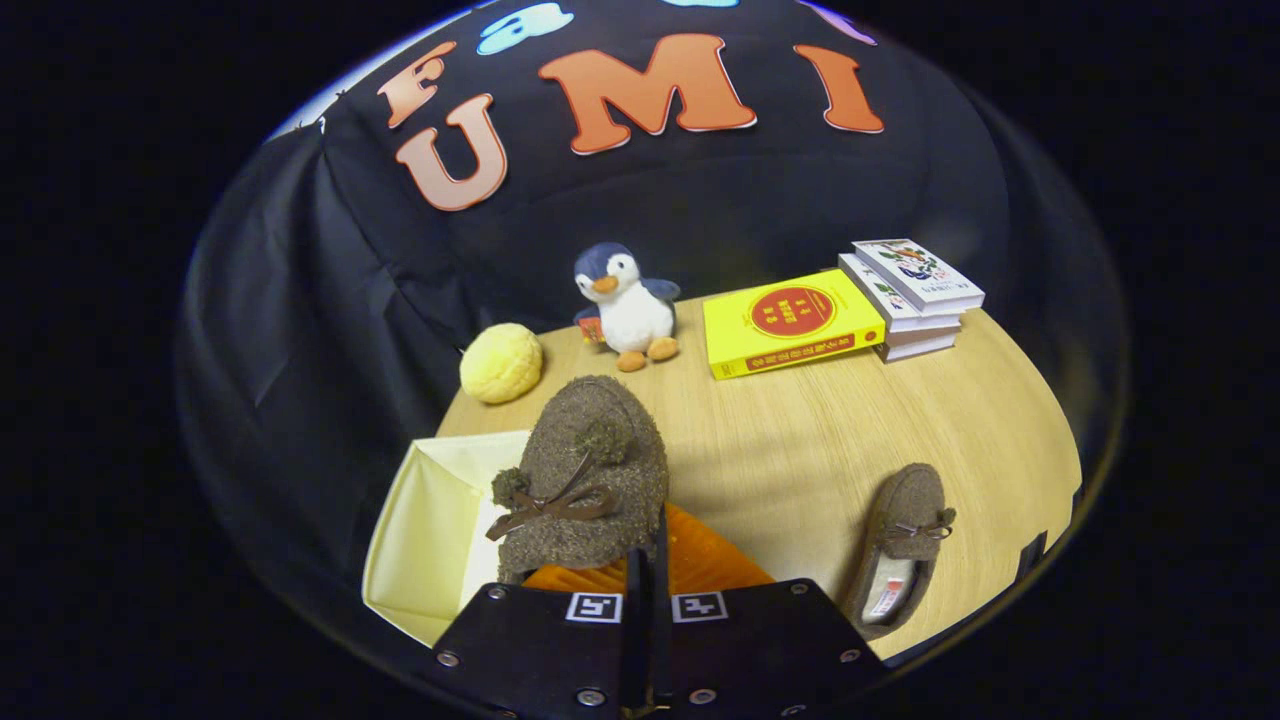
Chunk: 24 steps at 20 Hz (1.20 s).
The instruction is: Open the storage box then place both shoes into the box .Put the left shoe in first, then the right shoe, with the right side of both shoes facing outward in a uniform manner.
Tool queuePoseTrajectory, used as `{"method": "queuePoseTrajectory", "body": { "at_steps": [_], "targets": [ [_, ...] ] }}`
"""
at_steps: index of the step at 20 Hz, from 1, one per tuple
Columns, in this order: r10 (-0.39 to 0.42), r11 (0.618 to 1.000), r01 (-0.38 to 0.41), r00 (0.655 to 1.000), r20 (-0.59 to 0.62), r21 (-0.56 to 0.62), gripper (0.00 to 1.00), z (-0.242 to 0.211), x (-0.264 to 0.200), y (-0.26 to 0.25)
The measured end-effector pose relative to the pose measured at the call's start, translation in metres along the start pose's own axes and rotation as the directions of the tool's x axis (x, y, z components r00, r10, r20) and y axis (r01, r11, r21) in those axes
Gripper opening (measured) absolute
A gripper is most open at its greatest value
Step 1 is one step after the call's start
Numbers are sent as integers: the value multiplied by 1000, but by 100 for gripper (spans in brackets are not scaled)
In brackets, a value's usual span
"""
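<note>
A brown fuzzy shoe (590, 470) with a bow and pompoms hangs toe-forward in my gripper (648, 560). Both fingers are pressed together on the shoe's rear rim, so the gripper is shut on it. The shoe hovers over the open storage box (420, 530), which has a cream lining; an orange ribbed part of the box (715, 560) shows just under the fingers. The second brown shoe (900, 550) lies on the wooden table (800, 440) to the right of the fingers, toe pointing away, its insole visible.
Beyond the held shoe stand a plush penguin (628, 305) and a yellow round bun-like toy (500, 362). A yellow book (790, 322) and a stack of white books (915, 295) lie at the table's far right. Black cloth walls close in the booth.
</note>
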<state>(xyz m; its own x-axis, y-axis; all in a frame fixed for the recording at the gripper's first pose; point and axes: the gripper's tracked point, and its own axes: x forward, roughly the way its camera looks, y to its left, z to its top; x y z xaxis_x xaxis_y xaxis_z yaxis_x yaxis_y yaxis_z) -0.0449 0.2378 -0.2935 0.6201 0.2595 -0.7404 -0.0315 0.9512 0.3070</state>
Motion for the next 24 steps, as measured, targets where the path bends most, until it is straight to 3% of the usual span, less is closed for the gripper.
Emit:
{"method": "queuePoseTrajectory", "body": {
  "at_steps": [6,12,16,21,24],
  "targets": [
    [90,995,-92,994,-60,-33,4,-9,8,95],
    [74,994,-91,971,-229,-64,4,-72,50,153],
    [46,996,-71,937,-346,-61,4,-112,82,166],
    [-53,994,7,898,-437,-106,6,-149,109,161],
    [-34,997,-4,869,-493,-77,15,-165,114,165]
  ]
}}
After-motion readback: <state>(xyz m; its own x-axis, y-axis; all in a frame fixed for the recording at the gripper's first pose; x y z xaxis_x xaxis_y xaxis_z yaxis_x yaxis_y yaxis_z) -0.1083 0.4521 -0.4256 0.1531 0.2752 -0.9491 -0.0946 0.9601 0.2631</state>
